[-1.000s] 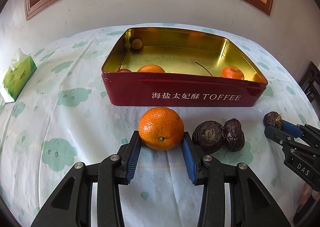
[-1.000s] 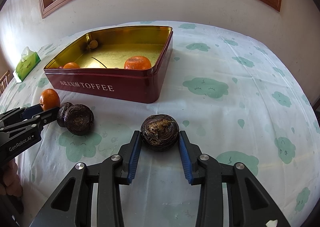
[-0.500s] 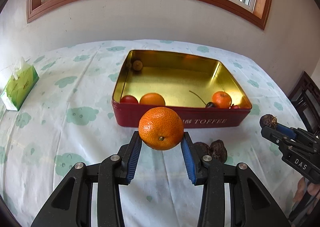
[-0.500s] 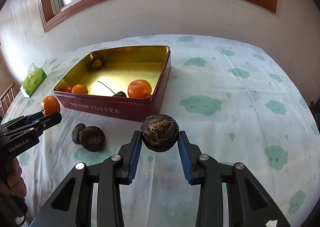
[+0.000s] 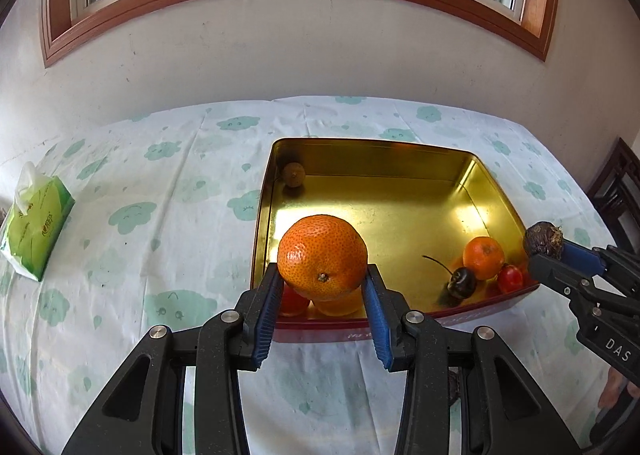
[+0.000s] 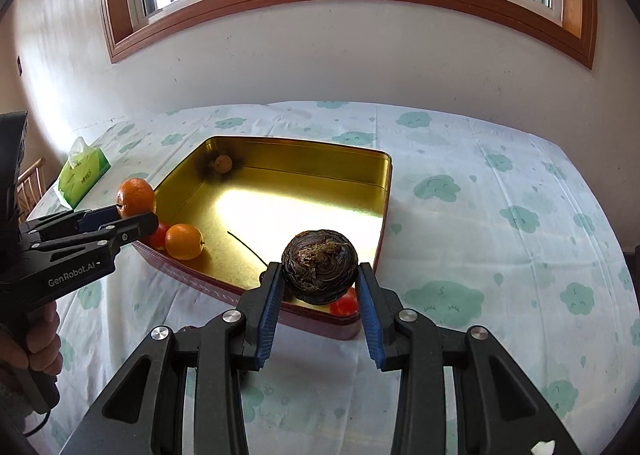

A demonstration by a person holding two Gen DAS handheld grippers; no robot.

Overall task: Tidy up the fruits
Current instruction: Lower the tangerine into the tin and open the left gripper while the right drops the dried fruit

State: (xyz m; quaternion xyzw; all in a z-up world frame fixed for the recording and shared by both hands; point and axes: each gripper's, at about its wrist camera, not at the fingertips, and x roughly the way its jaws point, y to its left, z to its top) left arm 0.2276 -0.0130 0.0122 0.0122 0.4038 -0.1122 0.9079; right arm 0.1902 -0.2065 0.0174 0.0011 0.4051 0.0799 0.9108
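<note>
My left gripper (image 5: pixel 322 287) is shut on an orange mandarin (image 5: pixel 322 257) and holds it above the near left part of the red toffee tin (image 5: pixel 384 191). My right gripper (image 6: pixel 319 287) is shut on a dark wrinkled passion fruit (image 6: pixel 319 266) above the tin's near right corner (image 6: pixel 344 325). In the tin lie a small brown fruit (image 5: pixel 293 174), a mandarin (image 5: pixel 483 257), a dark cherry (image 5: pixel 462 281), a red tomato (image 5: pixel 510 279); another mandarin and a red fruit are partly hidden under my left load. The left gripper also shows in the right wrist view (image 6: pixel 136 217).
A green tissue pack (image 5: pixel 34 229) lies at the table's far left. A dark wooden chair (image 5: pixel 618 191) stands past the right edge. The table has a white cloth with green clouds (image 6: pixel 500 215). A wall with a window is behind.
Both grippers have risen and moved forward with their fruit, from table level in front of the tin to above its near edge. The two dark fruits on the cloth have dropped out of sight.
</note>
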